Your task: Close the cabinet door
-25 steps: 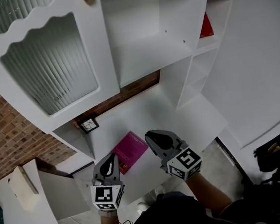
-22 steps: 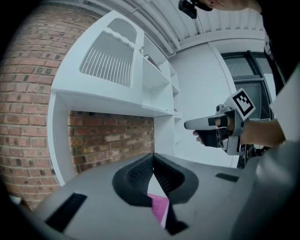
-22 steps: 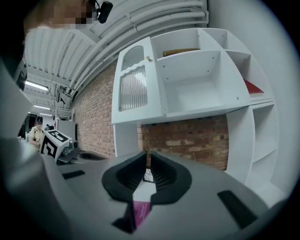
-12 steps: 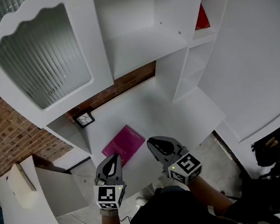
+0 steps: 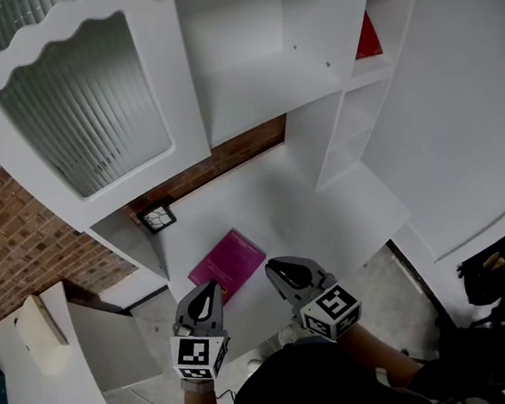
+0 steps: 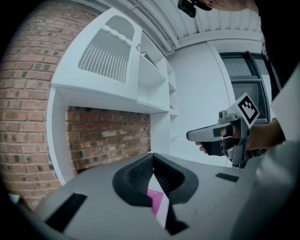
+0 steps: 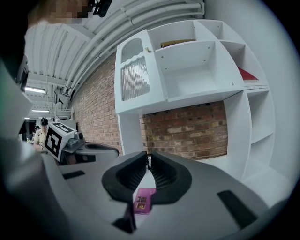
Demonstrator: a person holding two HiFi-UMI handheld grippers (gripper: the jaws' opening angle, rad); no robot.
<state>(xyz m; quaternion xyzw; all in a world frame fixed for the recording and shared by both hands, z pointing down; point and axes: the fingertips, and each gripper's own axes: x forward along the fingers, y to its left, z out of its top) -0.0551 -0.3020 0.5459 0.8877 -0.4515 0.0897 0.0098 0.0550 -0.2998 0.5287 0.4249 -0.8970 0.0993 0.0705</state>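
High above the left tongs (image 5: 211, 288) and right tongs (image 5: 272, 267), well apart, stood the white ribbed-glass cabinet door (image 5: 87, 102); both tongs were pressed together, empty.

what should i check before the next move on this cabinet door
1. cabinet door closed flush: looks ok
2. door fully latched: cannot tell
3. left tool shut, nothing between its jaws: ok
4. right tool shut, nothing held: ok
5. both tools low and away from the door: ok
6. pink book flat on the desk, out of the door's way: ok
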